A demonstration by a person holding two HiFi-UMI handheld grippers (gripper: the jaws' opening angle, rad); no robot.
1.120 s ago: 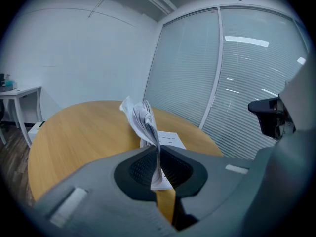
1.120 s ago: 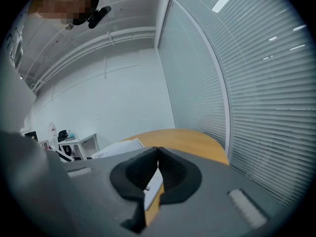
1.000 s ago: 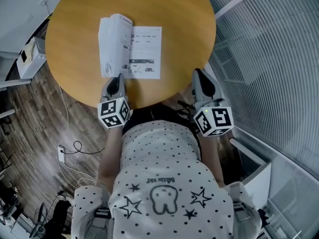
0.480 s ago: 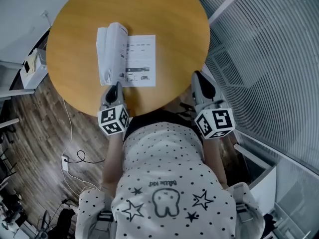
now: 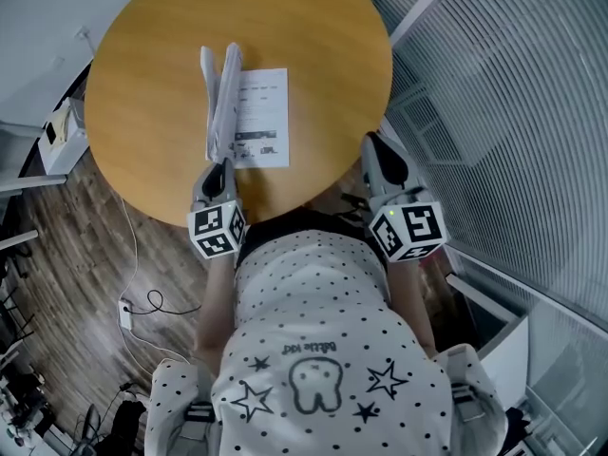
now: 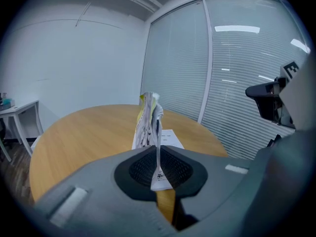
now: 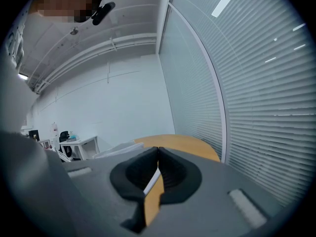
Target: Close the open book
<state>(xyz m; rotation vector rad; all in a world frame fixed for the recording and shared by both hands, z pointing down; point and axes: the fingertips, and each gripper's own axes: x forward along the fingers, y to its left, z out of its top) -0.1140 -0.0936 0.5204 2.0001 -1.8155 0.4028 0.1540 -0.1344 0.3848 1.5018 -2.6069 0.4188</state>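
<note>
The left gripper is clamping the near edge of the booklet's left-hand leaves. Its jaws are closed on the paper, and in the left gripper view the sheet is running straight up between the pads. Those leaves are standing roughly upright over the spine. The right-hand page is lying flat on the round wooden tabletop. The booklet is sitting near the person's edge of the tabletop. The right gripper is hanging beside the tabletop's right rim, with its jaws closed together on nothing, well apart from the booklet.
</note>
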